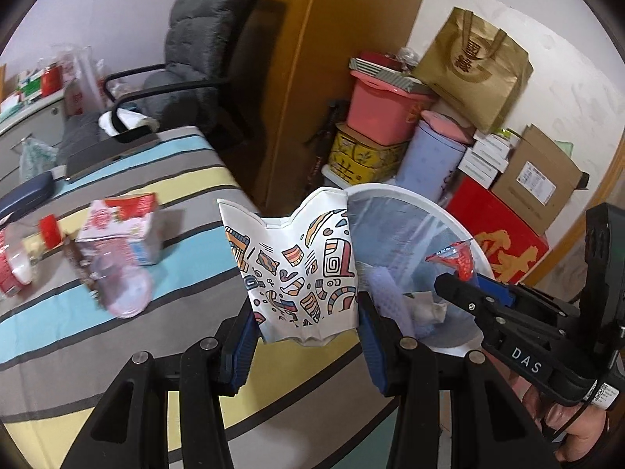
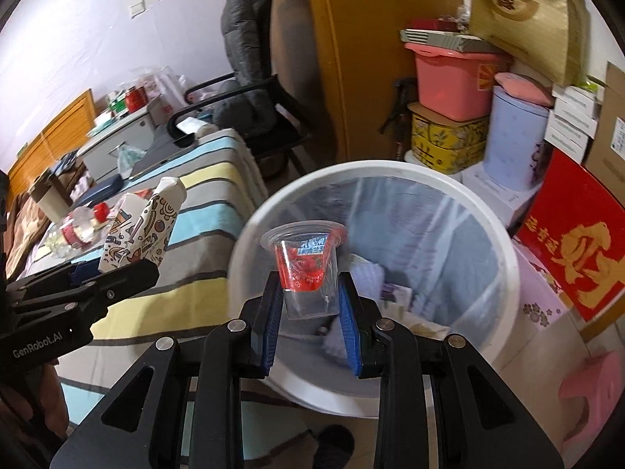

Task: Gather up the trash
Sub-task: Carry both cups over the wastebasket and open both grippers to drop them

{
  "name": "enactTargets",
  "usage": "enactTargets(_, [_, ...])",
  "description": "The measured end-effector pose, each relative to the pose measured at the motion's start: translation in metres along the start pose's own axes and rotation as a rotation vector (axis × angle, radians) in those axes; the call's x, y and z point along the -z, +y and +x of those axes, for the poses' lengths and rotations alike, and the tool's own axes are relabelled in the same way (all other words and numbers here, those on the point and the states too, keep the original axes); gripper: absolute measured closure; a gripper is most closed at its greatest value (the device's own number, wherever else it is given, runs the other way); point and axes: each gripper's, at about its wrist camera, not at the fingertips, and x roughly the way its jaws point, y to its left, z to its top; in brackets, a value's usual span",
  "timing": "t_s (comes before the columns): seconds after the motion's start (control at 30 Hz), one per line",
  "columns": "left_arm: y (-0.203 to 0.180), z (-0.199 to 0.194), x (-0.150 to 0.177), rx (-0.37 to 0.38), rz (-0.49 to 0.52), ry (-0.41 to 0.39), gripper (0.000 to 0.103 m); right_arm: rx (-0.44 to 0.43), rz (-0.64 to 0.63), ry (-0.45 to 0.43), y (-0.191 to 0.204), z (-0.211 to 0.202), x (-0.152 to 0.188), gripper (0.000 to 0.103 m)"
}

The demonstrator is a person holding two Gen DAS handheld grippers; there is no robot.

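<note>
My left gripper (image 1: 308, 312) is shut on a crushed white paper cup with a coloured pattern (image 1: 300, 265), held beside the rim of the white trash bin (image 1: 394, 189). The cup also shows in the right wrist view (image 2: 140, 234). My right gripper (image 2: 310, 293) is shut on a clear plastic cup with a red label (image 2: 306, 262), held over the open bin (image 2: 367, 168), which has a clear liner and some trash inside. The right gripper also shows in the left wrist view (image 1: 457, 279).
The striped bedcover (image 1: 164, 179) still carries a pink carton (image 1: 125, 230), a crushed plastic bottle (image 1: 23, 258) and a clear wrapper (image 1: 125, 289). A grey office chair (image 1: 203, 58) stands behind. Stacked boxes, a pink tub (image 1: 383, 113) and a gold bag (image 1: 472, 66) crowd the wall.
</note>
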Motion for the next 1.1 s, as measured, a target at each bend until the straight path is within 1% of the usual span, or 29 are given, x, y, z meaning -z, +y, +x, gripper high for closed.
enactTargets(0.33, [-0.036, 0.033, -0.013, 0.062, 0.076, 0.040, 0.055, 0.044, 0.050, 0.007, -0.032, 0.003, 0.001, 0.072])
enactTargets(0.57, [-0.044, 0.052, -0.016, 0.103, 0.090, 0.074, 0.054, 0.053, 0.083, 0.020, -0.047, 0.011, 0.000, 0.072])
enactTargets(0.7, [-0.048, 0.057, -0.017, 0.109, 0.094, 0.064, 0.053, 0.048, 0.101, 0.027, -0.052, 0.016, 0.000, 0.072])
enactTargets(0.73, [-0.048, 0.058, -0.017, 0.108, 0.094, 0.064, 0.052, 0.047, 0.104, 0.027, -0.053, 0.017, 0.000, 0.072])
enactTargets(0.77, [-0.049, 0.058, -0.017, 0.108, 0.093, 0.064, 0.048, 0.048, 0.106, 0.026, -0.054, 0.017, 0.000, 0.071])
enactTargets(0.8, [-0.048, 0.058, -0.017, 0.110, 0.090, 0.064, 0.045, 0.052, 0.109, 0.022, -0.055, 0.016, 0.000, 0.068])
enactTargets(0.83, [-0.048, 0.058, -0.017, 0.112, 0.087, 0.061, 0.045, 0.054, 0.109, 0.019, -0.055, 0.015, 0.001, 0.061])
enactTargets(0.87, [-0.047, 0.057, -0.017, 0.109, 0.083, 0.057, 0.045, 0.052, 0.110, 0.016, -0.055, 0.015, 0.000, 0.056])
enactTargets(0.9, [-0.045, 0.055, -0.017, 0.107, 0.077, 0.053, 0.045, 0.047, 0.111, 0.012, -0.055, 0.014, 0.001, 0.048])
enactTargets(1.1, [-0.032, 0.035, -0.014, 0.088, 0.041, 0.026, 0.045, 0.049, 0.111, -0.002, -0.051, 0.007, 0.001, 0.048])
